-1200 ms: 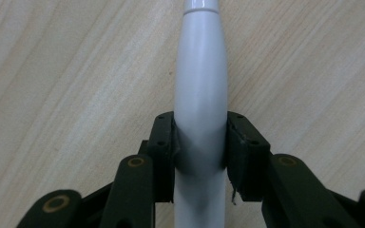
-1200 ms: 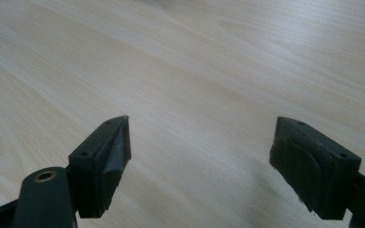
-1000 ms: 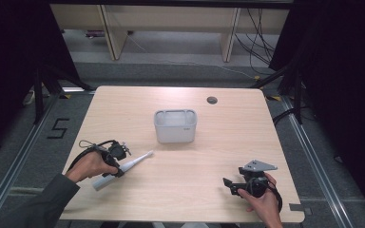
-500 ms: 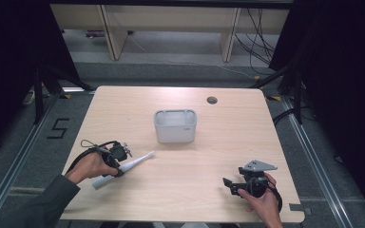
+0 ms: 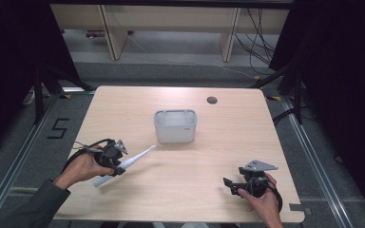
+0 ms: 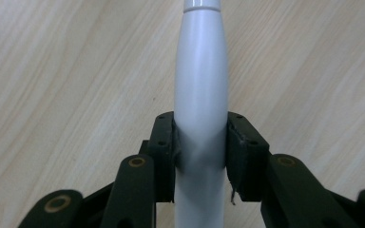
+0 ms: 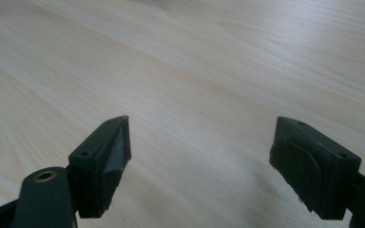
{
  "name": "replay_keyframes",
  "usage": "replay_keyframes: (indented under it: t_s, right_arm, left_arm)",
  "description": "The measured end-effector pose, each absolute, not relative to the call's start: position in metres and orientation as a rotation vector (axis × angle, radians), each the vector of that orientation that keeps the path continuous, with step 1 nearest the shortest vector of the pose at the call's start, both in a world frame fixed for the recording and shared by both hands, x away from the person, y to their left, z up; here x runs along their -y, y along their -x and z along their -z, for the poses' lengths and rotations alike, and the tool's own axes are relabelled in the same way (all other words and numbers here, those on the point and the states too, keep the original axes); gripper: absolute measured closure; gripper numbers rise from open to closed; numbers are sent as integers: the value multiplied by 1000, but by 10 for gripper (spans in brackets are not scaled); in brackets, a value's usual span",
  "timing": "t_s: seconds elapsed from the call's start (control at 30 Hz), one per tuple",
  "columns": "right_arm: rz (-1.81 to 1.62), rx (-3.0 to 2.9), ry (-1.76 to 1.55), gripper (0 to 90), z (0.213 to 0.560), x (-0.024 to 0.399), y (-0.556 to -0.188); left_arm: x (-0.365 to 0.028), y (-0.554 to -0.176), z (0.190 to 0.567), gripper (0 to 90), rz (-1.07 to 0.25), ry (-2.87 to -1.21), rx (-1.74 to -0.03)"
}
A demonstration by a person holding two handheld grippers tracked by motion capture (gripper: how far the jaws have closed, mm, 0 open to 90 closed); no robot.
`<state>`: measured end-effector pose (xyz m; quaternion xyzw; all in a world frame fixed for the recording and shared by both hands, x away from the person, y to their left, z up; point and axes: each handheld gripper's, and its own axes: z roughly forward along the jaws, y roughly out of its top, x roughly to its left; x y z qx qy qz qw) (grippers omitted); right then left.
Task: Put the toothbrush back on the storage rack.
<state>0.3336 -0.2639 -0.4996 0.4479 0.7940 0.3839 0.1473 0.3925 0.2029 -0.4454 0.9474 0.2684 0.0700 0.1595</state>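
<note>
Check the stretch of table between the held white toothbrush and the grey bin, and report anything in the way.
Nothing visible blocks it. The left gripper clamps the white toothbrush, whose tip points toward the grey bin; bare wooden table lies between them.

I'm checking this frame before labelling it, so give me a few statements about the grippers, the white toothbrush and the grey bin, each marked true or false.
1. The left gripper is clamped on the white toothbrush handle. True.
2. The right gripper holds a second toothbrush. False: its jaws stand open over bare table.
3. The toothbrush lies inside the grey bin. False: it is outside the bin, nearer the person.
4. The bin stands near the middle of the table. True.
5. The two grippers touch each other. False: they are far apart.
</note>
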Motion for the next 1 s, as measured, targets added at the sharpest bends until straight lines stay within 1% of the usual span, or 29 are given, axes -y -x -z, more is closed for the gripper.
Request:
replay_keyframes:
  t_s: [0.03, 0.17, 0.2, 0.3, 0.33, 0.43, 0.47, 0.5, 0.53, 0.57, 0.63, 0.67, 0.77, 0.83, 0.9, 0.93, 1.0]
  right_arm:
    - [-1105, -2284, -1285, 216, 500, 264, -334]
    - [-1104, -2285, -1287, 217, 500, 264, -334]
    - [-1103, -2284, -1289, 216, 500, 264, -334]
    - [-1093, -2299, -1277, 217, 499, 265, -334]
    - [-1102, -2285, -1286, 217, 500, 264, -334]
    - [-1098, -2290, -1283, 217, 499, 264, -334]
    - [-1098, -2290, -1283, 217, 499, 264, -334]
    - [-1089, -2292, -1284, 217, 499, 265, -334]
    - [-1089, -2292, -1284, 217, 499, 265, -334]
    - [-1104, -2283, -1284, 216, 500, 264, -334]
    - [-1099, -2291, -1284, 216, 499, 264, -334]
    - [-1097, -2299, -1292, 217, 499, 264, -334]
    - [-1106, -2284, -1283, 217, 499, 264, -334]
    - [-1103, -2292, -1282, 217, 499, 264, -334]
    - [-1096, -2297, -1286, 217, 499, 264, -334]
    - [-1103, -2280, -1329, 217, 499, 262, -332]
    - [-1101, -2291, -1305, 217, 499, 263, -333]
  left_arm:
    - [-204, -392, 443, 664, -210, -2694, -746]
    - [-206, -389, 434, 664, -208, -2633, -748]
    - [-206, -388, 432, 664, -235, -2585, -750]
    - [-207, -388, 426, 664, -264, -2519, -748]
    - [-207, -389, 423, 664, -272, -2472, -737]
    - [-206, -390, 417, 664, -287, -2404, -743]
    - [-206, -390, 417, 664, -287, -2404, -743]
    - [-204, -391, 415, 664, -309, -2354, -740]
    - [-204, -391, 415, 664, -309, -2354, -740]
    - [-202, -392, 413, 664, -328, -2285, -749]
    - [-200, -396, 410, 664, -328, -2235, -746]
    - [-200, -396, 410, 664, -328, -2235, -746]
    - [-192, -400, 406, 663, -357, -2131, -751]
    - [-190, -401, 405, 663, -357, -2109, -746]
    - [-186, -404, 403, 664, -366, -2048, -748]
    - [-181, -406, 402, 664, -358, -1986, -763]
    - [-177, -408, 401, 664, -376, -1962, -764]
